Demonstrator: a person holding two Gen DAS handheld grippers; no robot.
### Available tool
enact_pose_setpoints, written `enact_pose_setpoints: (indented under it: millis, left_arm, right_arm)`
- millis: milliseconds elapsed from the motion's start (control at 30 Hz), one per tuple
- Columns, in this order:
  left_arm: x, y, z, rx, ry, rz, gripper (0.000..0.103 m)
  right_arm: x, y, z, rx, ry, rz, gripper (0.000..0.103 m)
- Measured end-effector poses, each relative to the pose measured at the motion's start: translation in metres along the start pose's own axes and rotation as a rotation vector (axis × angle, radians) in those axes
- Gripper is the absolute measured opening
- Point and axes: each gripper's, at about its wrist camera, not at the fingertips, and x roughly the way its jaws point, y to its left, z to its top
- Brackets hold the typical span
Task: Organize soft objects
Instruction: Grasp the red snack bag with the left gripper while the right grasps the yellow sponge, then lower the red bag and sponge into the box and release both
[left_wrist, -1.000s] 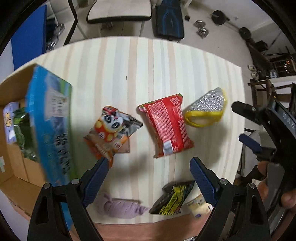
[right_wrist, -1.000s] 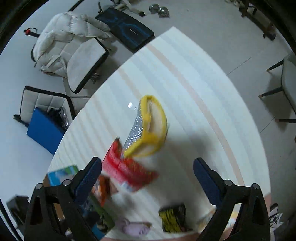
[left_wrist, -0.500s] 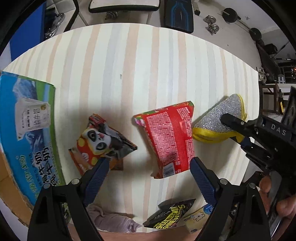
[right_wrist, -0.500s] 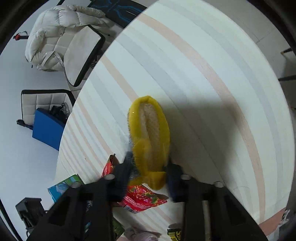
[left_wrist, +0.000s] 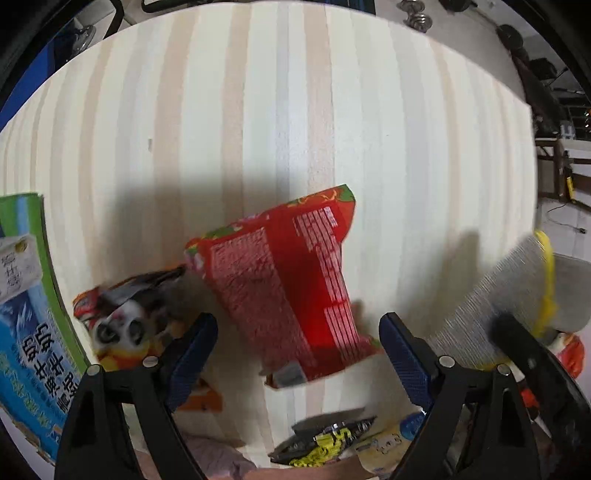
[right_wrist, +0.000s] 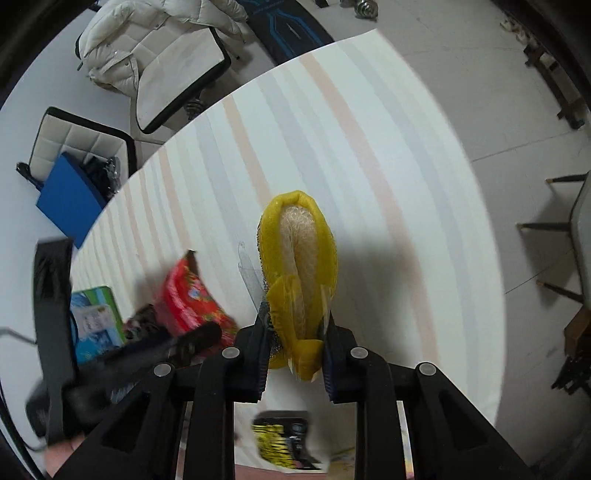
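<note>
With the right gripper (right_wrist: 295, 354) pinching the yellow sponge (right_wrist: 299, 258) near its tail, lift straight while the spread left gripper (left_wrist: 295, 354) straddles the red packet (left_wrist: 291, 284).

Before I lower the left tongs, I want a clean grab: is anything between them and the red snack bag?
Nothing visible: the open left tongs hang directly over the red snack bag. The panda packet lies beside it.

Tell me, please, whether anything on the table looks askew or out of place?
The red snack packet lies tilted, one corner overlapping the panda packet. The yellow sponge is squashed where the right tongs pinch it.
</note>
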Motion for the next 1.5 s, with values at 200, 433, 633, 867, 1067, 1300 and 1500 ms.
enact_pose_setpoints:
  millis: [200,433,633,867,1067,1300,1500]
  left_arm:
    - [-0.005,-0.017,-0.003,0.087,-0.088,0.098,0.051]
    - [-0.042,-0.013,-0.036,0.138,-0.241,0.125,0.045]
    - [-0.110,0.005,-0.081,0.170,-0.382,0.061,0.045]
    - [-0.185,0.085,-0.141,0.145,-0.483,0.008,0.045]
    - [-0.215,0.179,-0.162,0.079,-0.504,0.044,0.045]
    - [-0.223,0.293,-0.161,-0.025,-0.495,0.127,0.045]
    - [-0.195,0.367,-0.133,-0.071,-0.409,0.161,0.045]
  right_arm:
    - [-0.002,-0.007,-0.011,-0.045,0.011,-0.054,0.025]
    - [-0.007,0.015,-0.021,-0.121,-0.004,-0.094,0.025]
    - [-0.033,0.048,-0.046,-0.219,-0.040,-0.099,0.025]
    - [-0.088,0.119,-0.098,-0.339,-0.116,-0.031,0.025]
    - [-0.101,0.217,-0.134,-0.434,-0.126,0.028,0.025]
    - [-0.054,0.333,-0.167,-0.532,-0.050,0.017,0.025]
    - [0.013,0.396,-0.166,-0.557,0.033,-0.070,0.025]
